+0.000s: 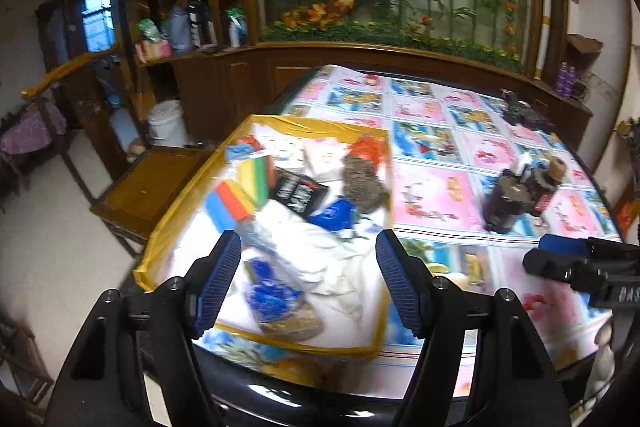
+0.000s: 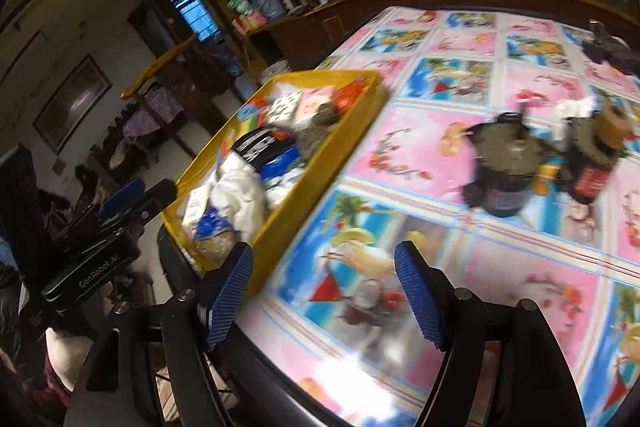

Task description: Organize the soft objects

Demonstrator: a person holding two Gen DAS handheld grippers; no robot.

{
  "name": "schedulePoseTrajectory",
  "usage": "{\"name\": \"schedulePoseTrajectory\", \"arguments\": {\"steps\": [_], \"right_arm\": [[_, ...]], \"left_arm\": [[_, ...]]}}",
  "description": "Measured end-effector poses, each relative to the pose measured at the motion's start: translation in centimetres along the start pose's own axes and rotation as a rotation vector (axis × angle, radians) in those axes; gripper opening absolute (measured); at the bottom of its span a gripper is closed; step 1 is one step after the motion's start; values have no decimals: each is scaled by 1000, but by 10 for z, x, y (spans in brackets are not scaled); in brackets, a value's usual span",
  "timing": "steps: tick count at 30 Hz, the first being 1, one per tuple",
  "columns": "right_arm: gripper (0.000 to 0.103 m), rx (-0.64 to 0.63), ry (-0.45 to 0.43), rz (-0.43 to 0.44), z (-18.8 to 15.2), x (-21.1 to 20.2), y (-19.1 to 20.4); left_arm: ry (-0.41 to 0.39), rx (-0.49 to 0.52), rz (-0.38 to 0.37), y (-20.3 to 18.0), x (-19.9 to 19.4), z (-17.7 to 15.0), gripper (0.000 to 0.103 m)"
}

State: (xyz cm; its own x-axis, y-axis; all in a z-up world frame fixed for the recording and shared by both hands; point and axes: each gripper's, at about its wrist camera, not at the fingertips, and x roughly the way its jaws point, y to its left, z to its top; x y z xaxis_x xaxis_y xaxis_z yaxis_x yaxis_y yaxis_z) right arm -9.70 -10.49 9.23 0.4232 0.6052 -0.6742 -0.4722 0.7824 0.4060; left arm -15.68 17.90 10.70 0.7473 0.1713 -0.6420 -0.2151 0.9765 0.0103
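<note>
Patterned tablecloth (image 2: 460,131) below — both claws, left (image 1: 308,283) marked "GenRobot.AI", right (image 2: 324,291), gape empty.

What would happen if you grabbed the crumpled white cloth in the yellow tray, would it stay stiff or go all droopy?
The crumpled white cloth would probably droop: it lies in loose folds in the yellow tray. It looks light, so it should lift easily. Its folds touch neighbouring items, so it might drag one along.

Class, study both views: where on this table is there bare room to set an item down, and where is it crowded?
Free: the tablecloth between the yellow tray and the dark jars, and the near stretch ahead of the right gripper. Crowded: the tray's inside, packed with soft items, and the jar cluster. The left gripper hangs open over the tray.
</note>
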Motion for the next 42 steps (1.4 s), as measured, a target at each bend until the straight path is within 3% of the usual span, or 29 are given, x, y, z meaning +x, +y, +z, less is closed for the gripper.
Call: {"name": "schedulePoseTrajectory", "arguments": {"steps": [8, 15, 20, 26, 28, 31, 34, 36, 39, 42], "right_arm": [[75, 258, -97, -172, -21, -76, -122], [77, 358, -150, -222, -13, -105, -166], [77, 377, -138, -182, 7, -91, -176], [77, 508, -134, -2, 64, -61, -225], [79, 487, -91, 22, 95, -49, -233], [79, 448, 30, -59, 138, -17, -241], [79, 499, 216, -155, 166, 33, -260], [79, 518, 327, -166, 180, 64, -267], [79, 501, 475, -42, 197, 106, -254], [77, 392, 450, 153, 219, 116, -219]], "left_arm": [[109, 16, -204, -37, 22, 0, 69], [176, 26, -291, -64, 32, -10, 69], [194, 25, -304, -68, 35, -14, 69], [203, -14, -352, -60, 43, -10, 69], [181, -26, -379, -57, 40, -5, 69], [141, -29, -402, -52, 35, 6, 69], [131, -38, -396, -43, 38, 16, 69], [138, -52, -397, -35, 44, 22, 69], [148, -78, -397, -25, 54, 29, 69], [153, -112, -418, -18, 66, 35, 69]]}}
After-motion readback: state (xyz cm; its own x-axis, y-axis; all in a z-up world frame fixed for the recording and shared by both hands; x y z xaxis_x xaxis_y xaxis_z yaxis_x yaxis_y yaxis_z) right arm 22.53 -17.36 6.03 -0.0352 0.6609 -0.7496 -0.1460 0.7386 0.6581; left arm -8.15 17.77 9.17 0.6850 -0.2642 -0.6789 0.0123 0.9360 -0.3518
